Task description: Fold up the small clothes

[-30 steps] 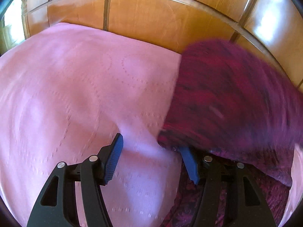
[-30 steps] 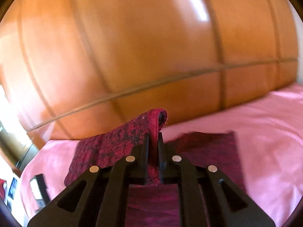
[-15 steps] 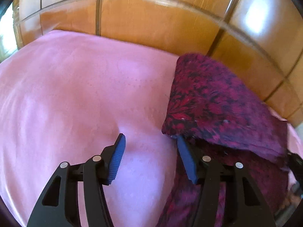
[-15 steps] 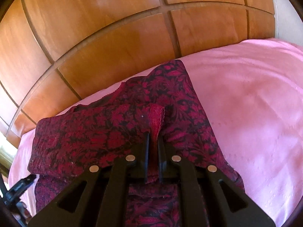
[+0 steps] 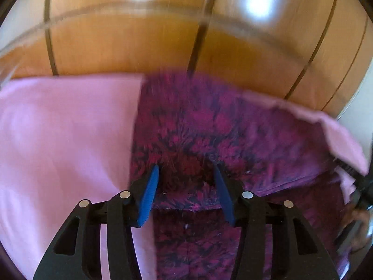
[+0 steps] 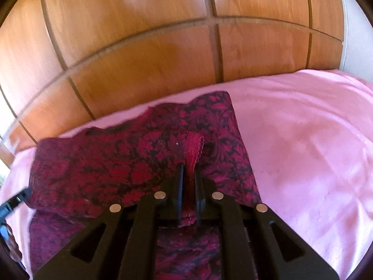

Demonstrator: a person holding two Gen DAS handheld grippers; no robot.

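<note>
The right gripper (image 6: 188, 175) pinches a lace-edged corner of the dark red floral garment (image 6: 130, 163), which lies doubled over on the pink bedspread (image 6: 303, 140) near the wooden headboard (image 6: 144, 65). The left gripper (image 5: 186, 179) hovers spread wide, empty (blurred). Releasing only once the corner meets the garment's edge should keep the fold square.

**Cloth, wood and plastic**

The garment (image 6: 130, 170) is matt woven cloth, dark red floral (its edge lace-like). The bedspread (image 6: 303, 140) is smooth pink fabric with faint sheen. The headboard (image 6: 144, 53) is glossy varnished wood. The left tongs (image 5: 186, 175) are matt black plastic with ribbed blue pads (image 5: 149, 193).
</note>
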